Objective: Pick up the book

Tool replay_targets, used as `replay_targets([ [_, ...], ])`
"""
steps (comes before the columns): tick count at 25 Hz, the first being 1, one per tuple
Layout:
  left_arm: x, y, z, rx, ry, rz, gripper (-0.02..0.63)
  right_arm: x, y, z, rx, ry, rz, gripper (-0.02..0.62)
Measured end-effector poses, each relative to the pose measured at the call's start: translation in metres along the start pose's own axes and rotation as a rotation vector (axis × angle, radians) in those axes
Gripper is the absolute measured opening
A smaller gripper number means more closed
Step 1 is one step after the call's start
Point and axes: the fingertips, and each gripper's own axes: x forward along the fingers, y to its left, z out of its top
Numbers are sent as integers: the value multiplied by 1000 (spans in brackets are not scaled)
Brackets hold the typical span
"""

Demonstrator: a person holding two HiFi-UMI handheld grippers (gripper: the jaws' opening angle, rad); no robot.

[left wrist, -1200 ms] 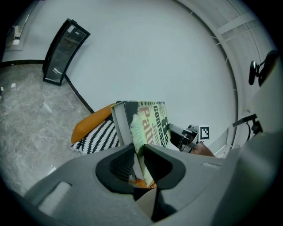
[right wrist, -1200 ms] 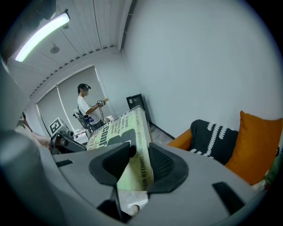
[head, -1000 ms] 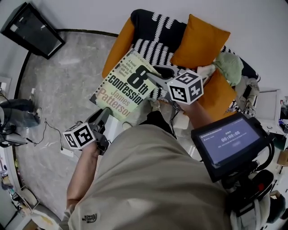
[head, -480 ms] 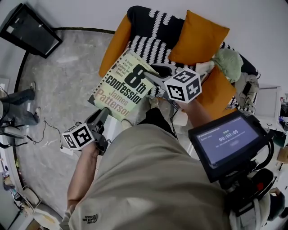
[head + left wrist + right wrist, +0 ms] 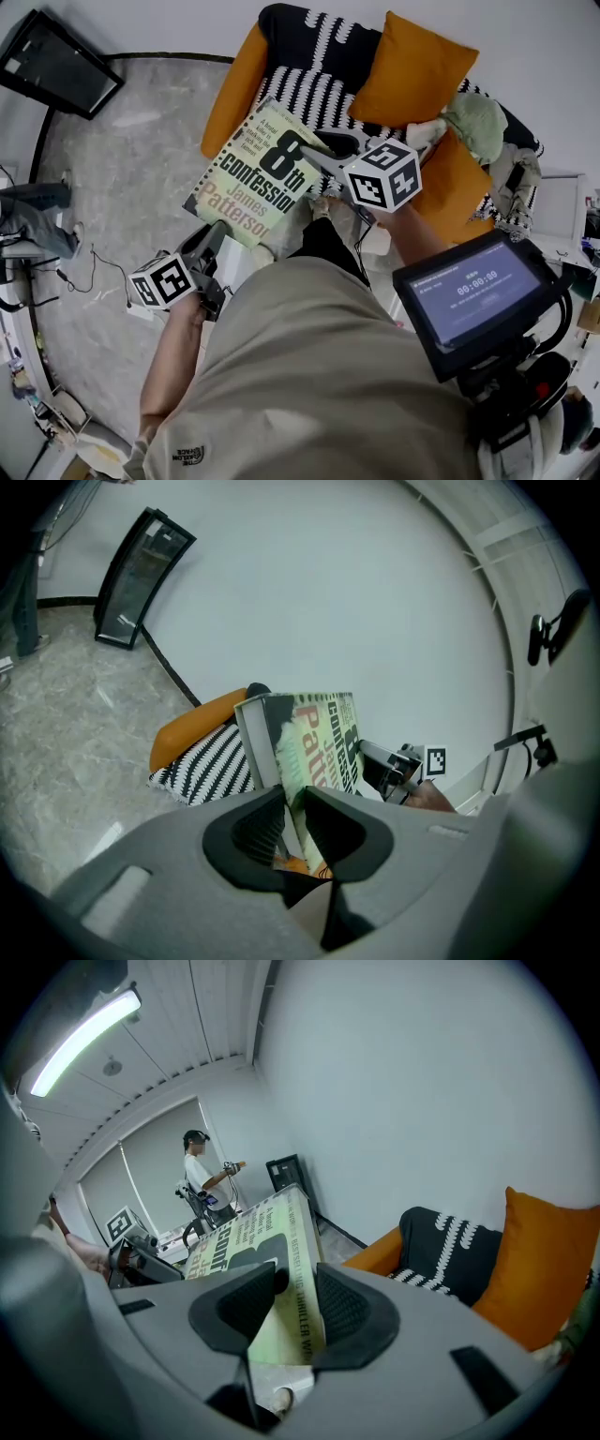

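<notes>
Clearly the book [image 5: 255,178] is held in the air, cover up, over the floor beside the sofa [image 5: 309,56]. The left gripper [image 5: 217,236] has its fingers clamped on the book's lower edge, and the right gripper [image 5: 323,150] has its fingers clamped on the upper end. The long axis runs from one gripper to the other, so neither hand is nearer.
</notes>
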Motion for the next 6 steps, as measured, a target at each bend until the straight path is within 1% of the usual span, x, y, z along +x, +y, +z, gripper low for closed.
replay_targets([
  [6,2,0,2,2,10,11,74,1,-3,2,-2,3,0,144],
])
